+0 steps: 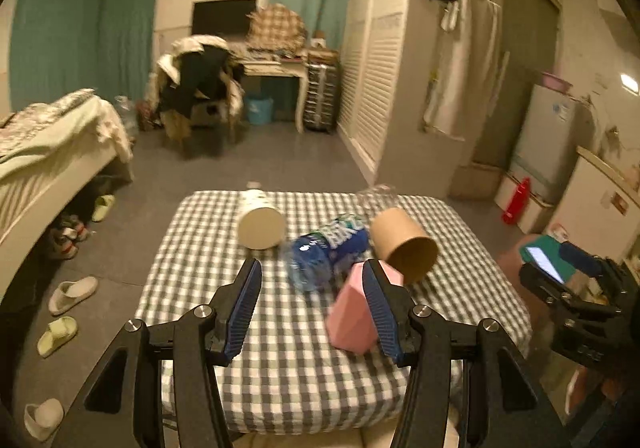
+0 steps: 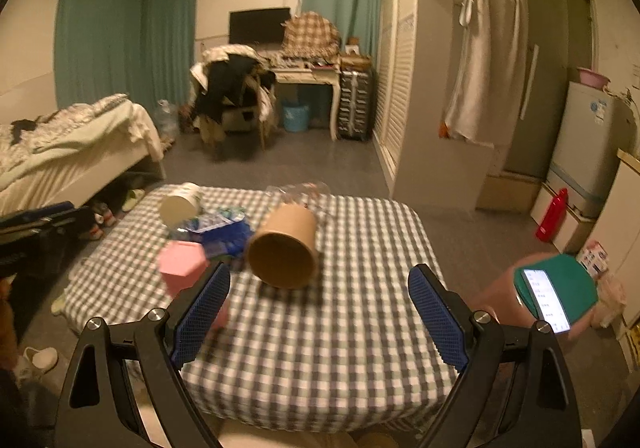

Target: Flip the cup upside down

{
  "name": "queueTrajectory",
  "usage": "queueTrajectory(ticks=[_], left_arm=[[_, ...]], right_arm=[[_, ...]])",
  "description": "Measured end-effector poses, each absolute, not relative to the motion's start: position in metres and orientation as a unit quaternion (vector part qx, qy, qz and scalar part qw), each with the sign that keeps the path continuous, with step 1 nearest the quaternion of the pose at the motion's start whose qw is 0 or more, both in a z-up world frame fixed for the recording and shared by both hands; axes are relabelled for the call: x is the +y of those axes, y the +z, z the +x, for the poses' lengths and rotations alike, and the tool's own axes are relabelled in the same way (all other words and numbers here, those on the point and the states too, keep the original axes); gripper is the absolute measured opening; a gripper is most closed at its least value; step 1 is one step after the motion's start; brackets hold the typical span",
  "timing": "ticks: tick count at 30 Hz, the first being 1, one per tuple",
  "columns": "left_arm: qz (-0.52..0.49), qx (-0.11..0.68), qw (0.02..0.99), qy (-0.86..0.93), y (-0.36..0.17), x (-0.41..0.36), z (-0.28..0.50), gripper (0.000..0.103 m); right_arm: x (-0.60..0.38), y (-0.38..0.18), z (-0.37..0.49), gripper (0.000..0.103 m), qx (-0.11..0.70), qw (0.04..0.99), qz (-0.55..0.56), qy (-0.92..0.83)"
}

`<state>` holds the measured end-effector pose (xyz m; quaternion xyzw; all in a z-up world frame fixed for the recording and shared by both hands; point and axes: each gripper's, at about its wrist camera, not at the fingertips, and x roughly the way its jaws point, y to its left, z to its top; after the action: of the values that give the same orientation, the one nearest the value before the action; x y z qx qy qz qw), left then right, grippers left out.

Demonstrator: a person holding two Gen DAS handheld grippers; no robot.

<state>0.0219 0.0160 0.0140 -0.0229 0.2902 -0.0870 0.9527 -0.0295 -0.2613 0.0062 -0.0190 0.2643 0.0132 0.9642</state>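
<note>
- My left gripper [image 1: 314,280] hangs over the near half of the checkered table [image 1: 288,388], jaws spread wide with nothing between them. The right-hand finger does overlap the pink faceted cup [image 1: 354,318] in that view, but I can't tell if it's actually touching.
- My right gripper [image 2: 320,288] is spread even wider, also holding nothing, pointed at the middle of the table.
- The brown paper cup [image 2: 284,246] is lying on its side near the table's centre, open mouth facing me. From the left wrist it sits just right of the pink cup and looks clear of both grippers.
- The pink cup is upright-ish, narrow end up, just left of the brown one. It's blurry, so I won't swear to the tilt.
- A crumpled blue plastic bottle [image 1: 326,252] lies between the cups, behind the pink one.
- A white paper cup [image 1: 262,226] lies on its side toward the far left of the table, base or mouth facing me, can't tell which.
- Something clear [image 2: 298,191] sits at the far edge, too blurry to name.
- Off to the right there's a phone [image 2: 546,298] with its screen lit, on a green lid [image 2: 572,280].
</note>
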Motion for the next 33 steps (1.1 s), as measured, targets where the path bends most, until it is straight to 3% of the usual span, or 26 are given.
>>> queueTrajectory(ticks=[18,28,31,33], left_arm=[[-0.006,0.284,0.958,-0.030,-0.033,0.020,0.001,0.056],[-0.015,0.284,0.959,-0.011,-0.036,0.023,0.003,0.091],[-0.030,0.285,0.958,-0.011,-0.036,0.028,0.004,0.096],[-0.034,0.288,0.957,-0.008,-0.037,0.030,0.005,0.096]], right_arm=[[-0.227,-0.028,-0.026,0.091,0.282,0.957,-0.041,0.050],[-0.235,-0.040,-0.018,0.091,0.294,0.954,-0.037,0.041],[-0.235,-0.040,-0.017,0.091,0.294,0.954,-0.034,0.041],[-0.235,-0.041,-0.016,0.101,0.295,0.954,-0.035,0.039]])
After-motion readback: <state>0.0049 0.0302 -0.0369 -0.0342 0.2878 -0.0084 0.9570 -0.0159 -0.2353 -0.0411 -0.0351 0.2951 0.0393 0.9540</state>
